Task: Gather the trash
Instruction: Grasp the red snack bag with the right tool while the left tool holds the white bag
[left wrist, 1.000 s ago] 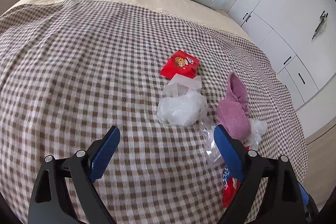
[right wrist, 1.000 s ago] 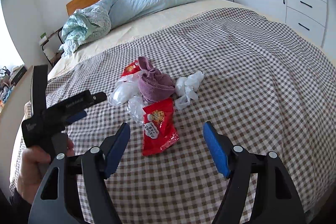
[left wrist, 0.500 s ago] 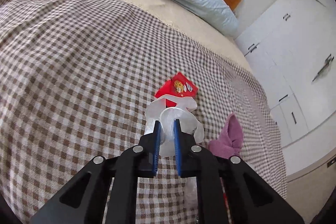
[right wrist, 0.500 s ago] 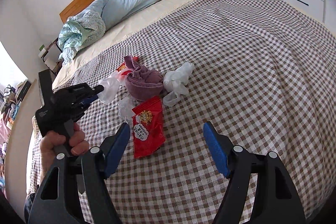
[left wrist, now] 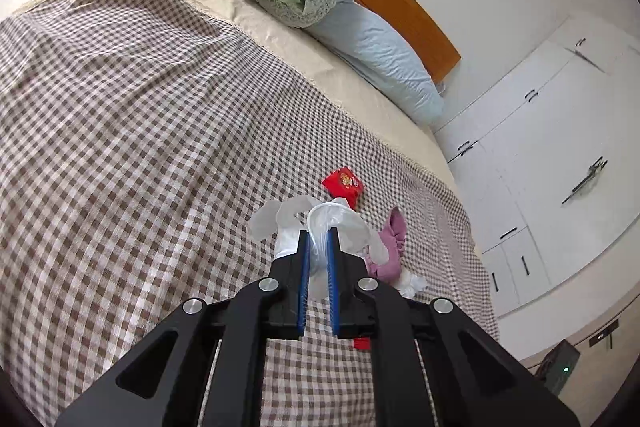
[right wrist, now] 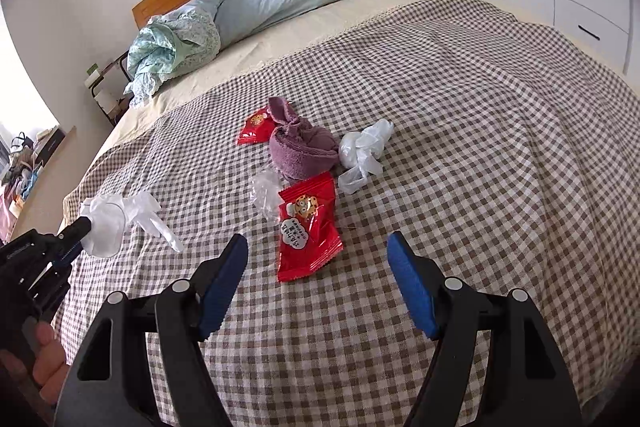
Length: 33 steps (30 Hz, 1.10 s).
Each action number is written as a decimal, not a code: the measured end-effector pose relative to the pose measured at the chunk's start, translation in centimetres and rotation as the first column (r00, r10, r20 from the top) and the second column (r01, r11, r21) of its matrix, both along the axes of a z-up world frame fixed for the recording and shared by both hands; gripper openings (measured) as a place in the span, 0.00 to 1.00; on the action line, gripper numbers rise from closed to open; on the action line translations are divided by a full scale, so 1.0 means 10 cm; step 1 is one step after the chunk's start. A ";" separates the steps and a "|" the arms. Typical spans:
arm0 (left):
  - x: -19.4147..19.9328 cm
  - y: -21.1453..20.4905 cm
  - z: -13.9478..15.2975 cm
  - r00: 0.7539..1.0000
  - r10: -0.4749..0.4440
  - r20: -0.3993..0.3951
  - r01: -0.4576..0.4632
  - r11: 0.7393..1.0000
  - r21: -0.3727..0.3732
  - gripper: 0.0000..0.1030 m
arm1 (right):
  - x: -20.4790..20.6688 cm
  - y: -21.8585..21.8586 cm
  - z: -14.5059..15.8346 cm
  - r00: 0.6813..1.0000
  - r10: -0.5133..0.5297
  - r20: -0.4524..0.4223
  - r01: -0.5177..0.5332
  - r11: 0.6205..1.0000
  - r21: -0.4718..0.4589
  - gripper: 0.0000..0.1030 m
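A checked bed (right wrist: 460,99) was seen below both tongs. The left tongs (left wrist: 318,239) were clamped on a white bag (right wrist: 108,223), lifted clear of the bed; the thin film could be pulled loose if jerked. The right tongs (right wrist: 316,255) were held wide and empty just short of one red packet (right wrist: 306,223). Beyond it were counted a second packet (right wrist: 256,127), one purple towel (right wrist: 300,147), one white bag (right wrist: 362,151) and one clear wrapper (right wrist: 266,191).

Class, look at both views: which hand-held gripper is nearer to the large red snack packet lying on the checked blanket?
Right. The right hand-held gripper hovers open just in front of the large red snack packet. The left hand-held gripper is off to the side, shut on a white plastic bag.
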<state>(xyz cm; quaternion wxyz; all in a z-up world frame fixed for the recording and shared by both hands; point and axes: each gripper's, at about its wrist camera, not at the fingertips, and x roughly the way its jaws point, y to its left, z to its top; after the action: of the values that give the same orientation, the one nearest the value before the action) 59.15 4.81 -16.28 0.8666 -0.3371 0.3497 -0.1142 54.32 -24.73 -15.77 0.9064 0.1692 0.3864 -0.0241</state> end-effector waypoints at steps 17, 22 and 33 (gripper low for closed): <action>0.54 0.61 -0.04 0.997 -0.005 -0.083 0.007 1.000 0.019 0.05 | 2.30 0.81 0.05 0.937 0.286 -0.199 -0.319 0.934 -0.160 0.67; 0.59 0.71 -0.07 0.997 0.012 -0.081 -0.011 1.000 0.010 0.05 | 2.94 0.69 -0.36 0.948 0.165 -0.271 -0.199 0.974 -0.104 0.67; 0.79 0.89 -0.23 0.995 0.016 -0.099 -0.024 0.996 -0.086 0.05 | 3.07 0.61 -0.78 0.950 0.147 -0.275 -0.165 0.985 -0.045 0.20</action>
<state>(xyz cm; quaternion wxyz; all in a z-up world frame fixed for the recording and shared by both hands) 67.02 13.68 -18.57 0.8341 -0.3830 0.3831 -0.1039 85.07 -18.62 -23.60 0.8494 0.1027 0.5175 0.0120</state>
